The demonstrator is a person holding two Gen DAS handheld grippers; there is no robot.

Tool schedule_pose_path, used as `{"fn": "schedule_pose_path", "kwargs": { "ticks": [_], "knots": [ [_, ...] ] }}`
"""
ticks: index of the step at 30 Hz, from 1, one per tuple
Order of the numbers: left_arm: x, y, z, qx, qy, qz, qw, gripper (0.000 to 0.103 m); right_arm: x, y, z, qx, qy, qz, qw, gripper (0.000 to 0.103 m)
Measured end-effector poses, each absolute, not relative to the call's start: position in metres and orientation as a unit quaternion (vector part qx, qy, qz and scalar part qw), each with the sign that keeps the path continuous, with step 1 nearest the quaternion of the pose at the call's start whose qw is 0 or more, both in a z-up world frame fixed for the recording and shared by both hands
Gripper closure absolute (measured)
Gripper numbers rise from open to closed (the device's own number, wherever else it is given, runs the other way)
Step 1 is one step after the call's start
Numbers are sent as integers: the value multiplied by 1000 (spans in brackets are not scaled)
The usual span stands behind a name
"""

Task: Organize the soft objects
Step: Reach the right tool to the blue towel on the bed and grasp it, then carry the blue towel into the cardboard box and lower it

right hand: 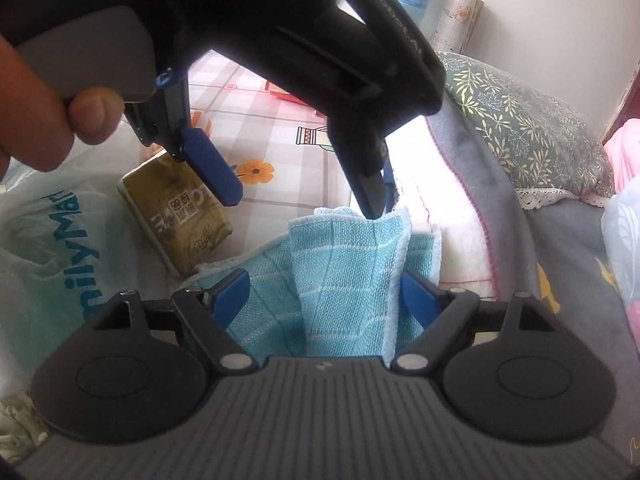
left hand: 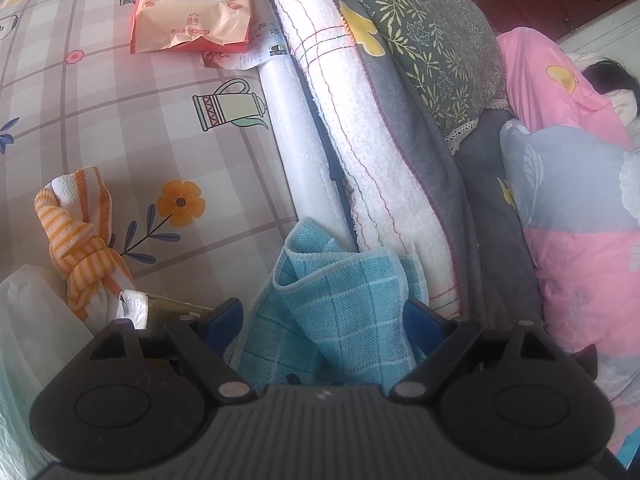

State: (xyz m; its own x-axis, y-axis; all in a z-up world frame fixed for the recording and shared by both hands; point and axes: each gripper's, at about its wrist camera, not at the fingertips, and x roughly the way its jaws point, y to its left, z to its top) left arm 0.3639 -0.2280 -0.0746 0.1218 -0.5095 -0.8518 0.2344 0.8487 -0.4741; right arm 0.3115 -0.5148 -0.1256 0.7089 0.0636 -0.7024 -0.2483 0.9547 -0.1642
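Bag [right hand: 48,240]: white plastic, slumped at the far left on the bed, out of the work.
Sock [left hand: 82,240]: orange-striped, knotted into a bundle so it stays together; it lies on the sheet [left hand: 120,128], well apart from the cloth.
Pack [right hand: 176,216]: gold tissue pack, flat on the sheet between the bag and the cloth.
Wipes [left hand: 192,4]: pink packet at the far edge of the sheet, untouched.
Cloth [left hand: 336,304]: blue checked, crumpled and half folded against the foot of the blanket [left hand: 360,140] pile; likely the soft thing now being sorted.
Left gripper [right hand: 304,196]: jaws apart, one blue pad clear of everything, the other tip down at the cloth's upper edge; whether it touches I cannot tell.
Right gripper [right hand: 324,296]: jaws wide apart, cloth lying between them, pads not pressing on it.
Pillow [left hand: 432,40]: green leaf print, propped on the grey blanket at the right.
Judgement: both grippers straddle the cloth, probably to take two edges for a fold.
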Motion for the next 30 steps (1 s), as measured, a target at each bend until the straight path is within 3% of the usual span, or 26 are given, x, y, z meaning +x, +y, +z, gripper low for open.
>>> {"fn": "schedule_pose_path", "kwargs": {
  "ticks": [3, 4, 11, 14, 17, 19, 22, 24, 30],
  "knots": [
    [365, -225, -74, -117, 613, -252, 740, 15, 322, -518, -137, -120, 393, 113, 905, 2],
    [365, -224, -74, -119, 613, -252, 739, 15, 321, -517, -139, -121, 398, 126, 900, 1],
    [365, -217, -74, -125, 612, -253, 739, 15, 320, -501, -152, -161, 432, 165, 872, 2],
    [366, -213, -73, -128, 610, -253, 740, 15, 325, -504, -149, -143, 433, 151, 877, 8],
    [365, -209, -70, -132, 608, -254, 741, 15, 335, -510, -151, -125, 428, 128, 886, 25],
    [364, -206, -67, -136, 605, -255, 742, 15, 332, -514, -149, -113, 424, 106, 892, 53],
    [359, -199, -61, -141, 600, -256, 745, 15, 335, -529, -145, -68, 418, 76, 903, 77],
    [355, -194, -55, -144, 595, -259, 747, 15, 332, -542, -139, -16, 414, 68, 908, 88],
    [329, -166, -23, -146, 566, -277, 762, 15, 322, -593, -133, 199, 392, 84, 894, 94]
  ]
}}
